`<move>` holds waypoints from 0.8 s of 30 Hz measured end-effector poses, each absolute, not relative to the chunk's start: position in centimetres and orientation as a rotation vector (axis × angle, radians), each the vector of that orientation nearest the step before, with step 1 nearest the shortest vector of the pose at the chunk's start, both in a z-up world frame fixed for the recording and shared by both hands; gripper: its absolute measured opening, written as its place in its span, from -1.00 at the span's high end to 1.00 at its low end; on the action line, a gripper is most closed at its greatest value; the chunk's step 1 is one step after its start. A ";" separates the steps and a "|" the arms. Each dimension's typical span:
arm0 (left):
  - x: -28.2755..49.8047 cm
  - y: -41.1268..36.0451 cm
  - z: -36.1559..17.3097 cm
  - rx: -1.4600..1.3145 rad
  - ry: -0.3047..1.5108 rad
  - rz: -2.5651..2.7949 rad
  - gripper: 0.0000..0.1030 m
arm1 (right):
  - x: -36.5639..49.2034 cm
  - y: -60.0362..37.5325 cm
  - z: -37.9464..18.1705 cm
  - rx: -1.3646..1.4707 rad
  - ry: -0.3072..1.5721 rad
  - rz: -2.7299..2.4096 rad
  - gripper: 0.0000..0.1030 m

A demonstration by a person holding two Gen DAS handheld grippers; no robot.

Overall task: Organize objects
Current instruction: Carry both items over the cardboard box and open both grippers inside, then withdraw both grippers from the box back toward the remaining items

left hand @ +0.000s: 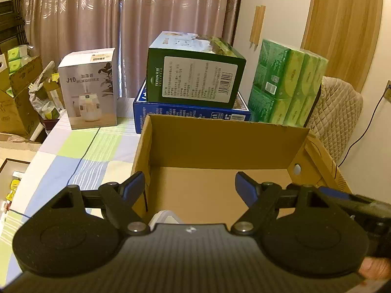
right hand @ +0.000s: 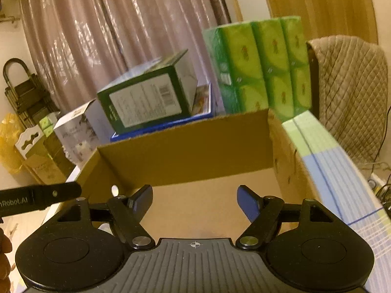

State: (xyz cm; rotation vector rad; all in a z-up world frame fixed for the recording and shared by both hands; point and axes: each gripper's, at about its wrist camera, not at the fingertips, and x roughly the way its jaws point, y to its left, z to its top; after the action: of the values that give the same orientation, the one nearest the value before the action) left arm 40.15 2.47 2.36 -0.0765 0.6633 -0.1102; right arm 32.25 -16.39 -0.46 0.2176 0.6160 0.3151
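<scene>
An open brown cardboard box (left hand: pixel 220 144) stands on the checked tablecloth (left hand: pixel 73 158). My left gripper (left hand: pixel 189 183) hangs open over the box's near left part, with its left finger (left hand: pixel 134 183) close to the left wall and nothing between the fingers. A small white thing (left hand: pixel 167 217) peeks out below, mostly hidden by the gripper body. In the right wrist view my right gripper (right hand: pixel 195 195) is open over the same box (right hand: pixel 185 156), and only bare cardboard floor shows between its fingers. The left gripper's black side (right hand: pixel 48 195) reaches in from the left.
Behind the box a dark green carton (left hand: pixel 195 73) lies on a flat blue carton (left hand: pixel 190 114). A white humidifier carton (left hand: pixel 90 90) stands to the left and a green tissue pack (left hand: pixel 288 83) to the right. A quilted chair back (left hand: pixel 337 112) is at the far right, and cardboard clutter (left hand: pixel 19 102) lies beyond the left table edge.
</scene>
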 end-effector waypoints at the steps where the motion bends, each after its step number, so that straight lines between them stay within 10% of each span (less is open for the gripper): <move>1: 40.1 2.5 2.4 -0.076 0.664 -0.110 -0.51 | 32.2 -16.5 -0.4 0.214 0.610 0.310 -0.42; 24: 34.6 1.0 6.0 -0.007 0.590 -0.121 -0.62 | 22.9 -21.2 2.2 0.171 0.510 0.279 -0.42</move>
State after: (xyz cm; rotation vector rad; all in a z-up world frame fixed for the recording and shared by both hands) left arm 34.58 1.00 6.00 -0.0070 0.5901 -0.1205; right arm 22.94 -21.16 2.23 0.1709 0.5098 0.2789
